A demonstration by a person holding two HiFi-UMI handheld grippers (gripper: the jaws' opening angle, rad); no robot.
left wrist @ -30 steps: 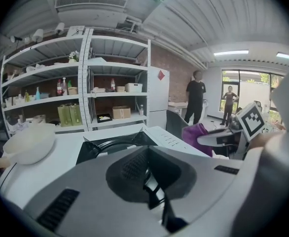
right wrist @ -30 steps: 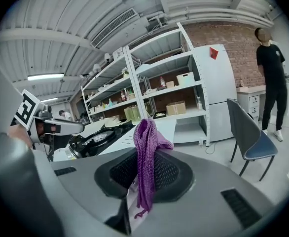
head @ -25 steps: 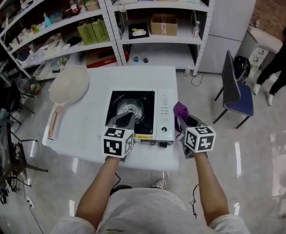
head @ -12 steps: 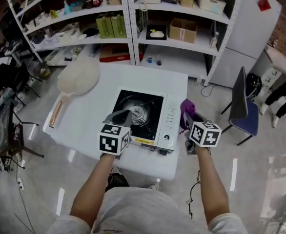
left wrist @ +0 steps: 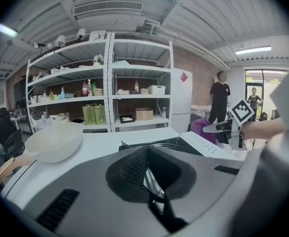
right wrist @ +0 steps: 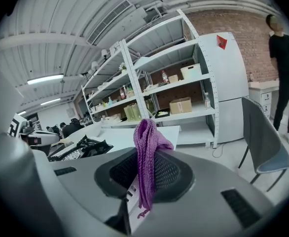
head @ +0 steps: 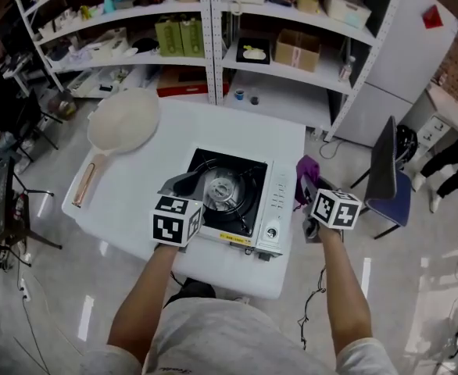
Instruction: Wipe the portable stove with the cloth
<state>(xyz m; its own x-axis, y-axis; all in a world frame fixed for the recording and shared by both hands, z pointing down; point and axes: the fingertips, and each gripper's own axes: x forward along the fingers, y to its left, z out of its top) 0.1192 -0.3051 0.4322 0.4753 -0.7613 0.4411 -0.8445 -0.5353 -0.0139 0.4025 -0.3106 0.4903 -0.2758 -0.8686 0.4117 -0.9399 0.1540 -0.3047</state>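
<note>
The right gripper (head: 307,195) is clenched on the purple knitted cloth (right wrist: 145,149). It pinches the cloth at a fold, so a bunch stands up above the jaws and a tail hangs below. Gripper and cloth sit right of centre in the head view, just beside the portable stove (head: 274,203) at its white control side. The cloth is not yet on the stove, probably held ready for a first pass.

The left gripper (head: 184,186) is shut on nothing and hovers over the stove's front left corner, perhaps to steady the stove.

A pale pan (head: 122,123) lies on the white table (head: 166,143) at upper left.

No brand is legible. The yellow strip on the stove's front edge is too small to read.
</note>
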